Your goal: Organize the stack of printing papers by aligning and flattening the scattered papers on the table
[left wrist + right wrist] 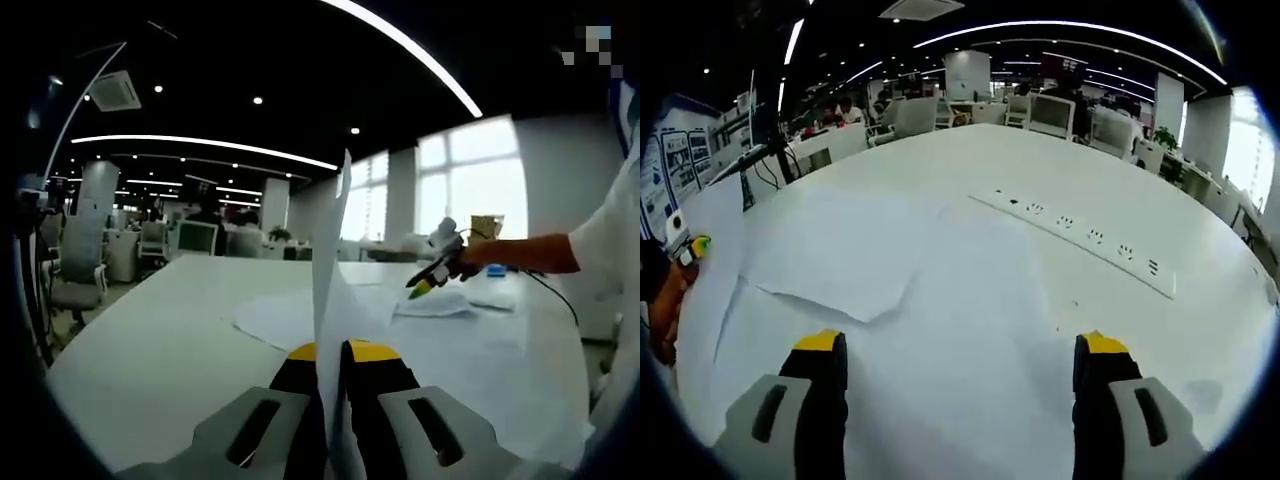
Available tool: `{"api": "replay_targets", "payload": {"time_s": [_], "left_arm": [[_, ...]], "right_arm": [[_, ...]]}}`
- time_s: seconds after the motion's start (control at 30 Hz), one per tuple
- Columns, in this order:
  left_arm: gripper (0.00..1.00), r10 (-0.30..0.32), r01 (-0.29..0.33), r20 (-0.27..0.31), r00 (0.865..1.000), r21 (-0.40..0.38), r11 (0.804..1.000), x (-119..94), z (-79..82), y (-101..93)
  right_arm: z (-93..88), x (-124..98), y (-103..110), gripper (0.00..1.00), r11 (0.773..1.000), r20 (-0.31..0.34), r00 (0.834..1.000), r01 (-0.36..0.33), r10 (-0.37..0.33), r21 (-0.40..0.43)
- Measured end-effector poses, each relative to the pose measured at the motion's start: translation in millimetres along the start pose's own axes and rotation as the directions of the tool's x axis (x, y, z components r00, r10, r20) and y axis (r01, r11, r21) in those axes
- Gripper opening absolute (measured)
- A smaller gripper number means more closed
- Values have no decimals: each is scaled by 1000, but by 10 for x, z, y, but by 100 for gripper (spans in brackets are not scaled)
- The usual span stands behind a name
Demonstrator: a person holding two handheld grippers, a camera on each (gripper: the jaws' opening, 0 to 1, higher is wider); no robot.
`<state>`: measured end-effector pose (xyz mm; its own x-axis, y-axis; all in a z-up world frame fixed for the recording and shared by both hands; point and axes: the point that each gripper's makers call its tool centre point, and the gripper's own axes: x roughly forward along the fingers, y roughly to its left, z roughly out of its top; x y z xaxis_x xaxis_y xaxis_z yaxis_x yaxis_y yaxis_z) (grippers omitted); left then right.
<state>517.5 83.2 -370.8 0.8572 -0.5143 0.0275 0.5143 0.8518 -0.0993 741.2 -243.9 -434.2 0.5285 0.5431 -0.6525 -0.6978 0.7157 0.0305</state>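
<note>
Left gripper (333, 352) is pinching an upright paper sheet (328, 290); right gripper (958, 345) is hovering spread above scattered papers (855, 265).

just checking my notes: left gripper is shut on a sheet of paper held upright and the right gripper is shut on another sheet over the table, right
Not quite. The right gripper is open: in the right gripper view its jaws stand wide apart over the loose sheets on the table, holding nothing. The rest stands: in the left gripper view the left gripper is shut on a sheet of paper held upright.
</note>
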Motion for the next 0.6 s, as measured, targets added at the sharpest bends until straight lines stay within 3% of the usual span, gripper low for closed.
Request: {"api": "replay_targets", "payload": {"time_s": [0.17, 0.2, 0.23, 0.6], "left_arm": [[6, -3, 3, 1, 1000, -2, 1000, -1, 3, -15], [6, -3, 3, 2, 1000, -2, 1000, -1, 3, -19], [6, -2, 2, 2, 1000, -2, 1000, 0, 2, -20], [6, 1, -1, 2, 1000, 5, 1000, 7, 0, -77]], "right_arm": [[-76, 54, -31, 89, 1000, -16, 1000, -4, 4, 26], [27, 82, -23, 89, 1000, 40, 999, -15, 16, -25], [-48, 33, 13, 88, 1000, 5, 1000, -1, 1, 17], [-118, 63, -29, 86, 1000, -7, 1000, 9, -9, -2]]}}
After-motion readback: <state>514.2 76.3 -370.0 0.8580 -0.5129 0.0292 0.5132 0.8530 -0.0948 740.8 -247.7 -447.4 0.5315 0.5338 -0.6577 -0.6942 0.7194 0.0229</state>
